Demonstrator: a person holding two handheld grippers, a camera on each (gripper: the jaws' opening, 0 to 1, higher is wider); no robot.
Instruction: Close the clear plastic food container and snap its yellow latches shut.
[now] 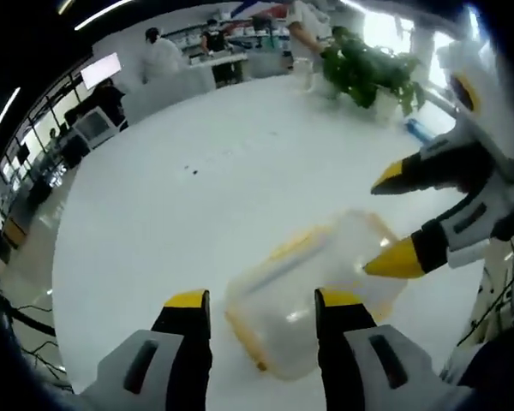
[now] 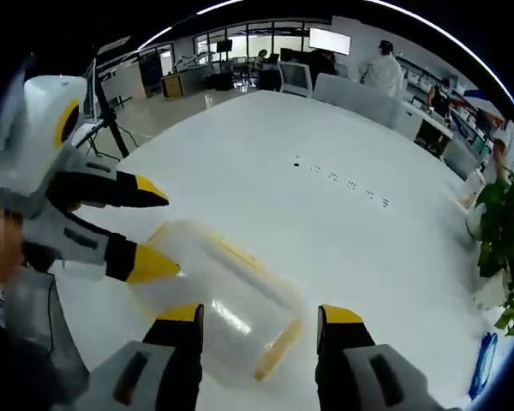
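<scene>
A clear plastic food container [image 1: 313,295] with yellow latches [image 1: 296,245] lies on the white table [image 1: 197,197], its lid on top. My left gripper [image 1: 264,301] is open, its jaws either side of the container's near end. My right gripper [image 1: 382,224] comes in from the right, open, its lower yellow fingertip [image 1: 394,260] at the container's far corner. In the right gripper view the container [image 2: 227,295] lies just ahead of my open right gripper [image 2: 261,315], a yellow latch [image 2: 278,349] along its near side. The left gripper [image 2: 163,231] stands open at the container's left end.
A potted plant [image 1: 368,73] stands at the table's far edge, with a blue object [image 1: 415,130] beside it. People in white coats [image 1: 158,53] and monitors [image 1: 94,127] are beyond the table. Small dark specks [image 2: 351,184] dot the tabletop. The plant [image 2: 505,240] also borders the right side.
</scene>
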